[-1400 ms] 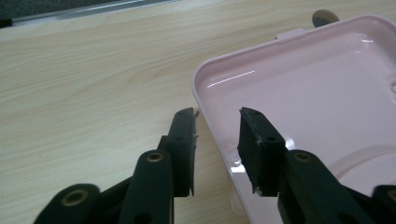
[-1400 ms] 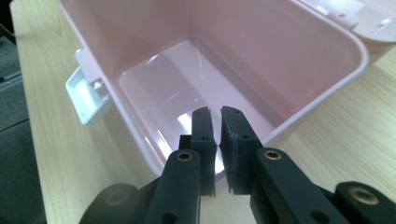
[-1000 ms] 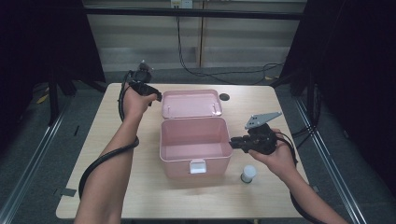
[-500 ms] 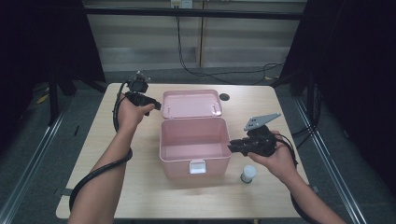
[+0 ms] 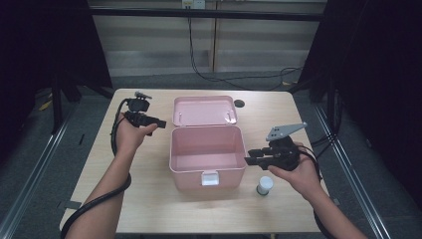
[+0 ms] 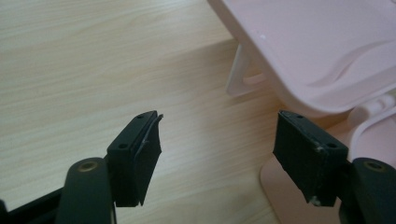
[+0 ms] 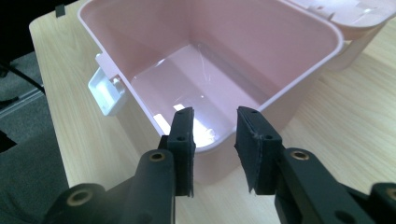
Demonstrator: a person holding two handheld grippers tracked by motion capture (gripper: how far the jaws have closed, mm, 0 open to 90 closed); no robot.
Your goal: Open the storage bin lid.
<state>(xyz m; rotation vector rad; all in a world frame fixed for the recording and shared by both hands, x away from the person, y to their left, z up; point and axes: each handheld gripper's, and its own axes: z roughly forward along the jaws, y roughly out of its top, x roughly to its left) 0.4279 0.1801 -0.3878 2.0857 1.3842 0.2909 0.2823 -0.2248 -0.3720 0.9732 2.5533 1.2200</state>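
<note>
An open pink box (image 5: pixel 189 175) stands mid-table, its lid (image 5: pixel 203 110) laid flat behind it. My left gripper (image 5: pixel 157 123) hovers left of the lid and points toward it. Its jaws have just been opening, and in the left gripper view the left gripper (image 6: pixel 219 140) has only bare table between them, with the lid (image 6: pixel 317 51) ahead on the right. My right gripper (image 5: pixel 249 158) sits at the box's right wall. Its jaws have also just been opening. In the right gripper view the right gripper (image 7: pixel 212 135) straddles the rim of the box (image 7: pixel 154 42), pads clear of it.
A small white jar (image 5: pixel 264 185) stands on the table (image 5: pixel 149 199) just right of the box's front corner, under my right hand. The box has a white latch (image 5: pixel 210 178) on its front. A dark round hole (image 5: pixel 240 103) lies behind the lid. Cables trail from both grippers.
My left hand has moved away from the lid's left edge, toward the near left and lower. The right gripper's jaws stand visibly wider; the right hand has stayed put.
</note>
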